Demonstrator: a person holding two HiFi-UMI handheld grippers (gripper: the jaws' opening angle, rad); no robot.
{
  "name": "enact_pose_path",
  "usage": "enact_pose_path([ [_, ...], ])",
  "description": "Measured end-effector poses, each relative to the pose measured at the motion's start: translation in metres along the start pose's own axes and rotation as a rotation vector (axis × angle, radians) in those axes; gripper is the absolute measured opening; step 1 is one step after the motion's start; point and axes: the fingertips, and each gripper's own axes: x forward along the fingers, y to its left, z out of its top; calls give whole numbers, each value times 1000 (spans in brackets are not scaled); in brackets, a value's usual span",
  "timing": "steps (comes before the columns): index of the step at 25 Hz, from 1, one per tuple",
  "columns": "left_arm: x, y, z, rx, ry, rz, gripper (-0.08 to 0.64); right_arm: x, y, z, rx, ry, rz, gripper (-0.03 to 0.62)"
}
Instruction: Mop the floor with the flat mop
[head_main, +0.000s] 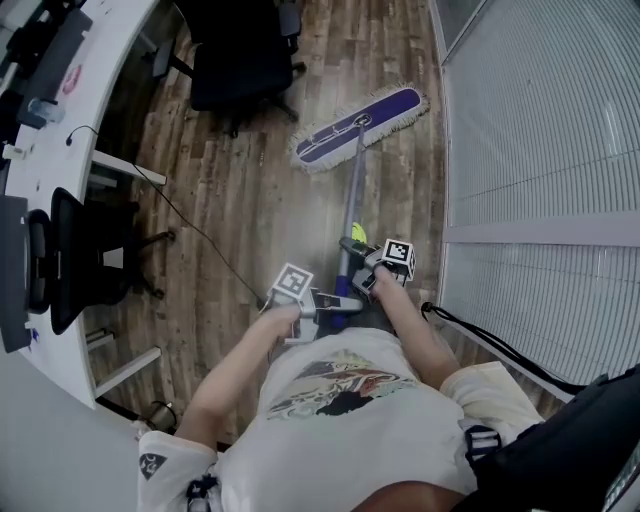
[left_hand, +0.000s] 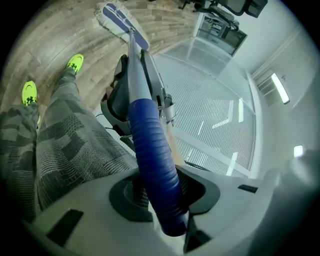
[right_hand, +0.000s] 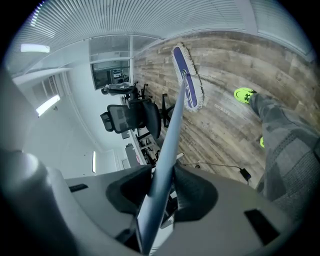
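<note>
Both grippers are clamping the flat mop by its handle.
Head view: the left gripper and right gripper are holding it, the mop head lying on the wood floor far ahead of the fingers. Left gripper view: its fingers are squeezing the blue sleeve. Right gripper view: its fingers are pinching the bare shaft, which is running out beyond them.

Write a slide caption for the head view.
Left gripper and right gripper clamp the flat mop's handle; mop head rests on wooden floor.
</note>
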Motion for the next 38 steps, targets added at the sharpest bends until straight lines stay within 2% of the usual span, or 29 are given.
enact_pose_path([
  [3, -9, 17, -32, -4, 21, 12, 117, -8, -21, -28, 13, -27, 17, 132],
  [6, -13, 21, -44, -9, 26, 20, 117, -11, -28, -39, 36, -41, 28, 132],
  [12, -10, 17, -42, 4, 13, 14, 118, -13, -21, -38, 37, -73, 47, 133],
  [17, -8, 13, -42, 28, 63, 28, 123, -12, -17, -35, 26, -63, 61, 135],
  [21, 1, 4, -25, 33, 83, 33, 126, -9, -6, -17, 14, -63, 55, 138],
  [23, 4, -1, -10, 25, 73, 35, 126, -5, 1, -3, 18, -66, 53, 137],
  [27, 19, -28, 50, 12, 30, 23, 126, 12, 32, 51, 18, -50, 44, 137],
  [38, 75, -109, 182, 3, -45, -12, 126, 34, 117, 180, 7, 18, 18, 138],
])
